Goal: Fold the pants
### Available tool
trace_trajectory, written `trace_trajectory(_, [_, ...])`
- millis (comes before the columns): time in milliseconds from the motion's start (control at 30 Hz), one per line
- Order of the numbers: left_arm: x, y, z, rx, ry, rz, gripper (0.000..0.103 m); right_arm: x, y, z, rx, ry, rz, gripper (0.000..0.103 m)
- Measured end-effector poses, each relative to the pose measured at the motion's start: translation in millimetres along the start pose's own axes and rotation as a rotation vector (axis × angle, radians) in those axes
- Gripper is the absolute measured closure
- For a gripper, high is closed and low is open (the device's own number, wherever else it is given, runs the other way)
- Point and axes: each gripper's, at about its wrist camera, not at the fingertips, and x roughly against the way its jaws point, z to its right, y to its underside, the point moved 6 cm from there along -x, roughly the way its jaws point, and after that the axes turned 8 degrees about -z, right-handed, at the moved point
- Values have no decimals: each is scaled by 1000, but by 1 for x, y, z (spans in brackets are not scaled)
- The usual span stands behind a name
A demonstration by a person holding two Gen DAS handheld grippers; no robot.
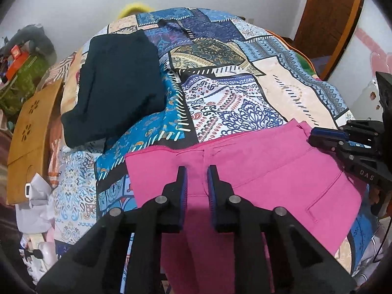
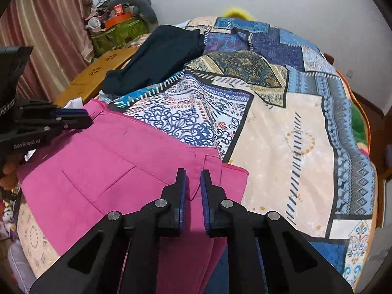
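A patchwork-print bedspread [image 1: 245, 93] in blues, cream and paisley covers the bed and fills most of both views. On it, toward 10 o'clock in the left wrist view, lies a dark navy folded garment [image 1: 117, 85], its far edge toward the wall. Beside the bed at 9 o'clock stands a wooden side table [image 1: 31, 132] with flower-shaped cut-outs. Beyond that, a green box [image 2: 117, 35] carries an orange box [image 2: 118, 9] and a grey plush toy [image 2: 139, 3]. Striped pink curtains [image 2: 46, 29] hang at 10 o'clock in the right wrist view, and a brown wooden door [image 1: 328, 19] stands at 1 o'clock in the left.
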Motion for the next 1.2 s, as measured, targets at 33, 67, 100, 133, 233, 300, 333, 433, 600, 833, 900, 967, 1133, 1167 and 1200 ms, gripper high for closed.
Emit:
trace_trajectory(33, [1,0,-1,0,-4,2,81,0,0,1,-3,2,0,93])
trace_trajectory(67, [1,0,-2,4,-6,3,80,0,0,2,-6,0,-1,93])
trace_trajectory(100, [2,0,-3,10,-1,2,78,1,0,3,-13,-5,-2,93])
trace_trajectory(133, [3,-1,-4,15,3,1,76,2,0,4,-20,-10,-5,93])
trace_trajectory(233, [10,-2,-9,38,8,10,69,11,0,5,-38,-32,0,92])
trace_trajectory(300, [21,-1,-12,68,34,29,69,18,0,4,-38,-40,14,92])
trace_trajectory(333, [25,0,-13,80,40,39,69,21,0,4,-37,-45,19,92])
trace_trajectory(433, [43,2,-18,107,32,78,69,34,0,2,-31,-53,51,92])
trace_trajectory(600, [67,6,-31,166,43,130,47,58,0,1,-58,-84,110,77])
trace_trajectory(833, [53,25,-29,208,116,62,23,49,17,4,-112,-77,85,33])
trace_trajectory(900, [41,30,-25,217,137,20,23,39,23,8,-130,-88,47,33])
trace_trajectory(967, [25,36,-22,237,168,-37,23,29,29,11,-167,-123,11,33])
trace_trajectory(1133, [9,37,-20,270,262,-83,23,16,34,17,-245,-211,-16,33])
trace_trajectory(1167, [8,37,-20,280,282,-88,23,15,35,16,-246,-220,-18,33])
trace_trajectory(1200, [7,37,-21,285,295,-91,23,13,34,16,-250,-235,-24,33])
